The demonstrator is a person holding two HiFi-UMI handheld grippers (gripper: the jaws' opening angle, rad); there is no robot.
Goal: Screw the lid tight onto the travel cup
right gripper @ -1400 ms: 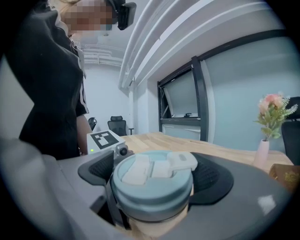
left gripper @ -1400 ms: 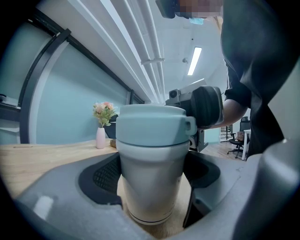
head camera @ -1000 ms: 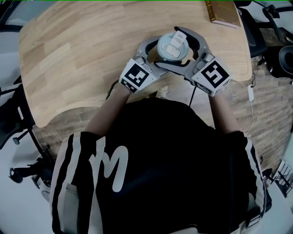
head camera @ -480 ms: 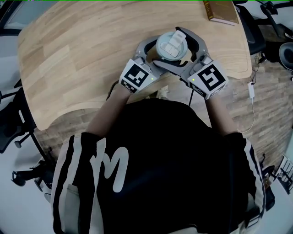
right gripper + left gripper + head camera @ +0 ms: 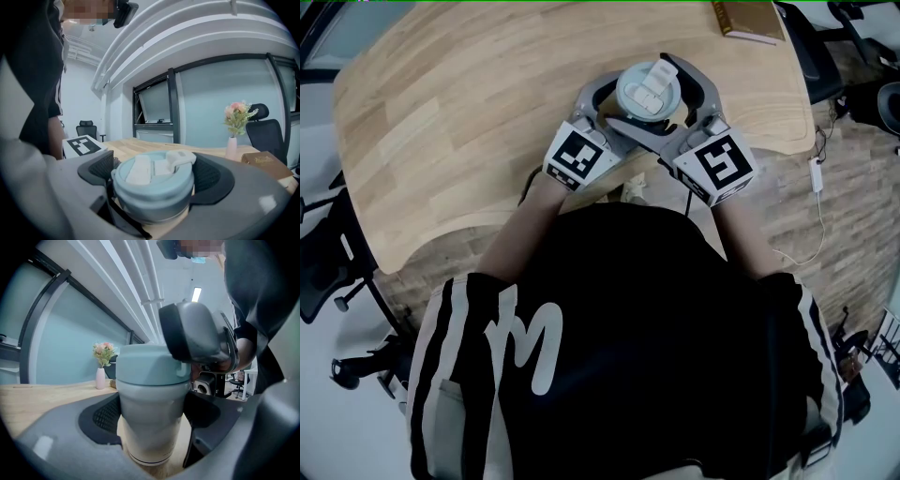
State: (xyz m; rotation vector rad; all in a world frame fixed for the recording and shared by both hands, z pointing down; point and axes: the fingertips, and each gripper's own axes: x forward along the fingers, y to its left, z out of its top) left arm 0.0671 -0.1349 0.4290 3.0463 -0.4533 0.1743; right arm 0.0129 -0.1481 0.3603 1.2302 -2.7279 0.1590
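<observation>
The pale blue travel cup (image 5: 649, 94) stands on the wooden table (image 5: 469, 112) near its front edge, right before the person. My left gripper (image 5: 623, 111) is shut on the cup's body (image 5: 152, 427), its dark pads (image 5: 105, 416) pressed to both sides. The blue lid (image 5: 152, 183) with its white flip cap sits on top of the cup. My right gripper (image 5: 673, 89) is shut on the lid, higher up, with ribbed pads (image 5: 213, 180) hugging the rim. One right finger (image 5: 197, 333) shows against the lid (image 5: 147, 364) in the left gripper view.
A brown book (image 5: 748, 21) lies at the table's far right corner. Black office chairs (image 5: 825, 56) stand to the right, and a white cable (image 5: 814, 173) hangs past the table's edge. A small vase of flowers (image 5: 232, 140) is on the far side.
My right gripper has swung clockwise round the cup, its marker cube moving left and toward the person. The left gripper and the cup have hardly moved.
</observation>
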